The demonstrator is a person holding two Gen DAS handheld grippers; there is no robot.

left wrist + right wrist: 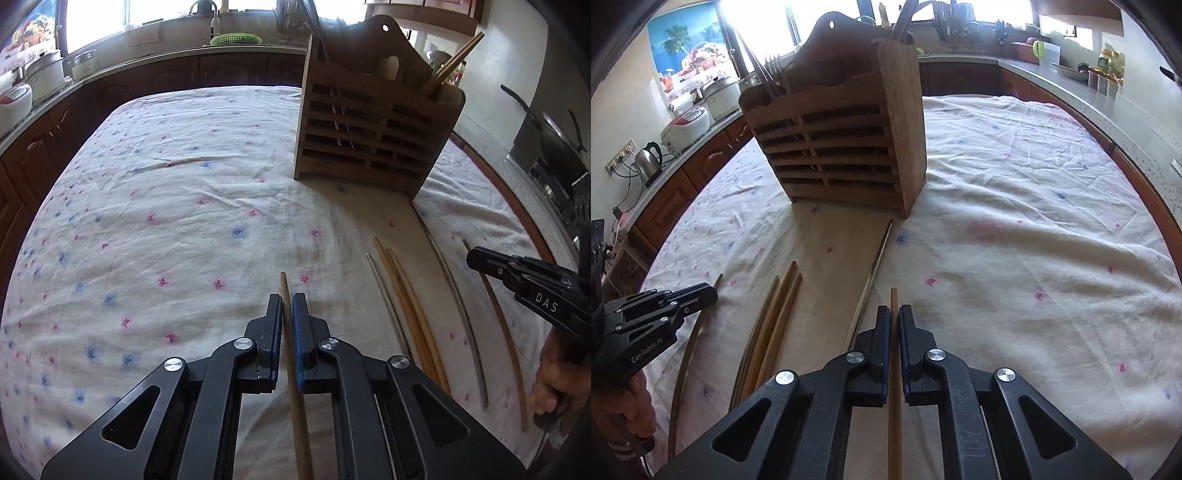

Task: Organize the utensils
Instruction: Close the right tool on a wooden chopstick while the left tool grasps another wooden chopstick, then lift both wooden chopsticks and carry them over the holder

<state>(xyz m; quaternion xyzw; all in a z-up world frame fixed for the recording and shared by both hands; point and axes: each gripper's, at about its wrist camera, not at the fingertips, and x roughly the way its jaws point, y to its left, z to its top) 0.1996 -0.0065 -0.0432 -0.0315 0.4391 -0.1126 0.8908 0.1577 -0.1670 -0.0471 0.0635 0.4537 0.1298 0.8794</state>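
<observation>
My left gripper (287,301) is shut on a wooden chopstick (284,286) whose tip sticks out past the fingertips, low over the cloth. My right gripper (894,313) is shut on another wooden chopstick (894,295) in the same way. A slatted wooden utensil holder (369,125) stands upright ahead, with chopsticks and metal utensils in it; it also shows in the right wrist view (849,140). Several loose chopsticks (410,306) lie on the cloth between the grippers, also seen in the right wrist view (775,321). The right gripper shows in the left wrist view (476,258), and the left gripper in the right wrist view (709,291).
The table has a white flowered cloth (166,206). Kitchen counters surround it, with pots and a rice cooker (687,125), a kettle (648,160), a green basket (236,38) and a stove with a pan (554,147).
</observation>
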